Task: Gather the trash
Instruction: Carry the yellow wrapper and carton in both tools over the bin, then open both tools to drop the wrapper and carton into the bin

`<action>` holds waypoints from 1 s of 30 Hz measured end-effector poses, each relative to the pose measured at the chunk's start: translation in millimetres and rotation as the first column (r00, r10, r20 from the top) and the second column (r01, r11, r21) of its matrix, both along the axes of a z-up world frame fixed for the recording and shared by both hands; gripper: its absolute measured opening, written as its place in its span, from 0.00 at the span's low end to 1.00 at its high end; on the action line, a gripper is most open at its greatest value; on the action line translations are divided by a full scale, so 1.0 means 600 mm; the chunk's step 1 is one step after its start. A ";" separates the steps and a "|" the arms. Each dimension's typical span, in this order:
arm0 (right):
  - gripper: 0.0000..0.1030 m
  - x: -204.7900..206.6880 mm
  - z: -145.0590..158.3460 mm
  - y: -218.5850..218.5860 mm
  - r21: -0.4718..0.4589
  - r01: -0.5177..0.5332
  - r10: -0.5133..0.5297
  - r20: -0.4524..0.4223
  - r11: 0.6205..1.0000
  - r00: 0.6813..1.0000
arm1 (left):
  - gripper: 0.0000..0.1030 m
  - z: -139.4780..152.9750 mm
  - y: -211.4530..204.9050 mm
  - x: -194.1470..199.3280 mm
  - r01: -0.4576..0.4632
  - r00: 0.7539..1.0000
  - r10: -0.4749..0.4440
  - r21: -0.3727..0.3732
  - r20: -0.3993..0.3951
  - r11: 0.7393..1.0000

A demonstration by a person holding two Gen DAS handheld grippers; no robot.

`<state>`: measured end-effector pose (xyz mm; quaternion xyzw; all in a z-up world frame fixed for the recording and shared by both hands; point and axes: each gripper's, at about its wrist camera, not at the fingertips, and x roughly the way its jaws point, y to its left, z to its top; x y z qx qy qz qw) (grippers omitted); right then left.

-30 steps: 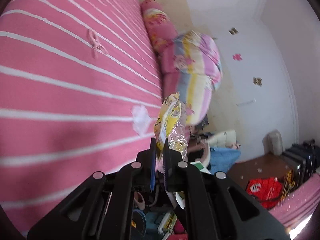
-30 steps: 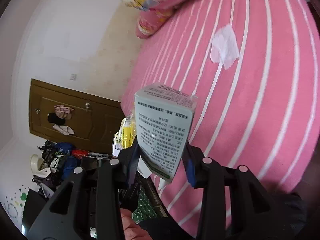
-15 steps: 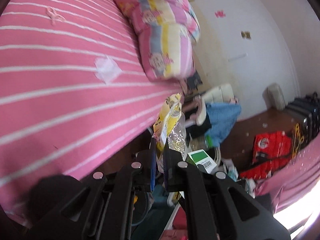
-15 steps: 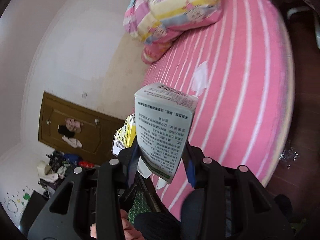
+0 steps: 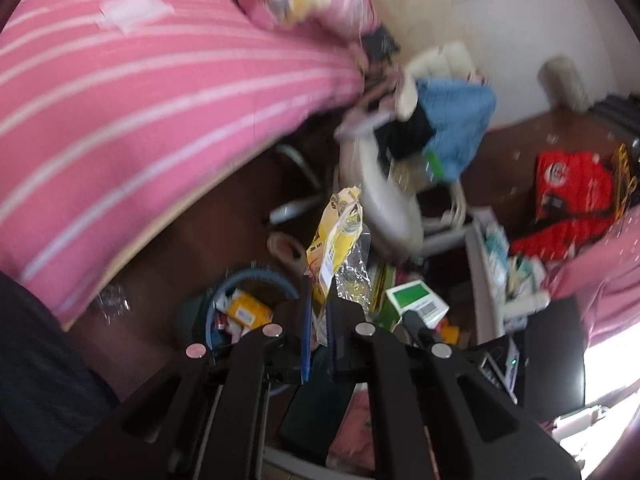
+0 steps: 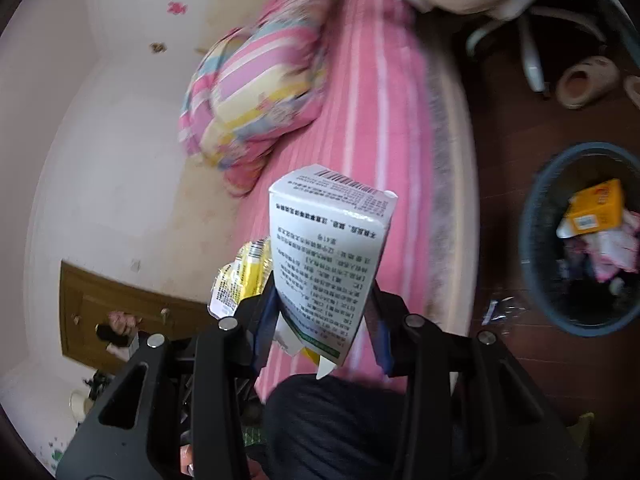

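Note:
My left gripper [image 5: 318, 312] is shut on a yellow and clear snack wrapper [image 5: 338, 240] that sticks up from its jaws. Below it, slightly left, stands a dark blue trash bin [image 5: 224, 292] holding an orange box and other scraps. My right gripper [image 6: 324, 304] is shut on a white carton [image 6: 328, 256] printed with black text and a barcode; its green face [image 5: 414, 296] shows in the left wrist view. The same bin [image 6: 536, 240] sits on the floor at the right of the right wrist view. The yellow wrapper [image 6: 240, 276] peeks out left of the carton.
A pink striped bed [image 5: 120, 92] with a white tissue [image 5: 132, 10] and a colourful pillow [image 6: 256, 92] fills the left. A chair piled with clothes [image 5: 432, 120], slippers [image 6: 588, 80], a red bag [image 5: 568, 184] and a clear wrapper [image 6: 496, 308] crowd the dark wood floor.
Both grippers have swung away from the bed top, past its edge, towards the floor. The trash bin has come into both views. The wrapper and the carton stay held.

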<state>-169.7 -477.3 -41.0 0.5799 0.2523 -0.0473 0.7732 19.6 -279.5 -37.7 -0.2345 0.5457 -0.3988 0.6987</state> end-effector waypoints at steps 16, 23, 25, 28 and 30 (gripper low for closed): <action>0.40 -0.128 -0.179 -0.119 0.109 0.207 -0.181 -0.210 0.972 0.961 | 0.06 -0.208 -0.243 -0.042 0.326 0.945 -0.302 0.274 -0.127 0.905; 0.47 -0.153 -0.241 -0.152 0.131 0.244 -0.197 -0.300 0.961 0.933 | 0.13 -0.255 -0.311 -0.050 0.409 0.912 -0.379 0.324 -0.155 0.853; 0.51 -0.161 -0.248 -0.157 0.133 0.262 -0.208 -0.325 0.956 0.923 | 0.36 -0.263 -0.317 -0.051 0.415 0.910 -0.379 0.327 -0.171 0.849; 0.62 -0.174 -0.250 -0.159 0.135 0.295 -0.234 -0.347 0.946 0.908 | 0.59 -0.264 -0.315 -0.047 0.397 0.917 -0.356 0.327 -0.179 0.858; 0.67 -0.176 -0.249 -0.154 0.133 0.300 -0.239 -0.347 0.945 0.907 | 0.70 -0.263 -0.311 -0.043 0.396 0.915 -0.347 0.296 -0.205 0.869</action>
